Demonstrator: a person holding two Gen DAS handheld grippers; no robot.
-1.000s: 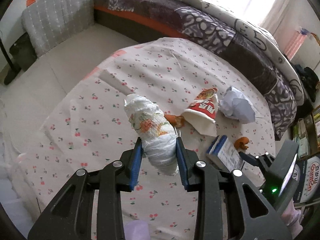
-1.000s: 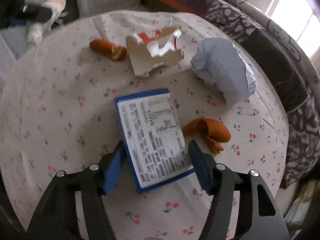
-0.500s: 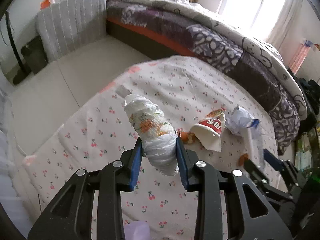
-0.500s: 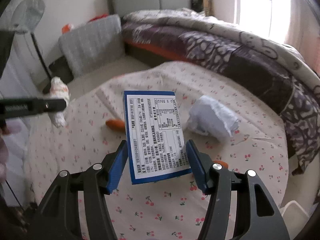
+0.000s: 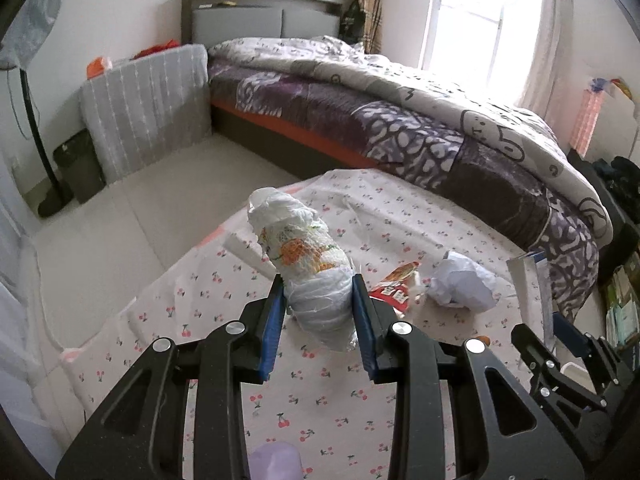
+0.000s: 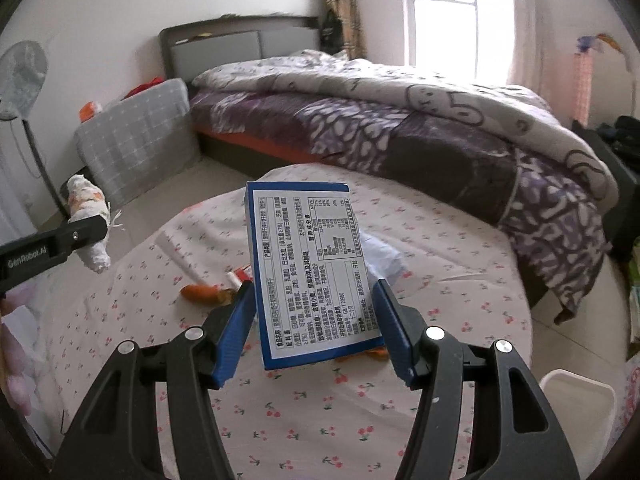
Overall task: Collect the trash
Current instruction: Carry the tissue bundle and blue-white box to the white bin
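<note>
The crumpled white plastic bundle with an orange print (image 5: 304, 268) sits mid-frame in the left wrist view, raised above the round desk under its cherry-print cloth (image 5: 224, 320). The flat blue-edged carton with a white printed label (image 6: 310, 268) stands at the centre of the right wrist view, likewise off the cloth.

The bundle is soft and bulges past the pads, so it could squeeze out or shed loose wrap if tilted. The carton is pinched only near its lower end, with most of its length standing free above the grip, so a quick swing might pivot it loose.

The left gripper (image 5: 318, 312) has its fingers drawn in on the bundle's lower half, both blue pads pressing its sides. The right gripper (image 6: 314, 320) has its fingers set somewhat wider, clamped on the carton's two long edges.

A crumpled white paper ball (image 5: 464, 286), a red-and-white torn wrapper (image 5: 394, 290) and an orange peel scrap (image 6: 202, 293) lie on the cloth, right of centre in the left view. A white bin rim (image 6: 576, 390) shows at lower right.
</note>
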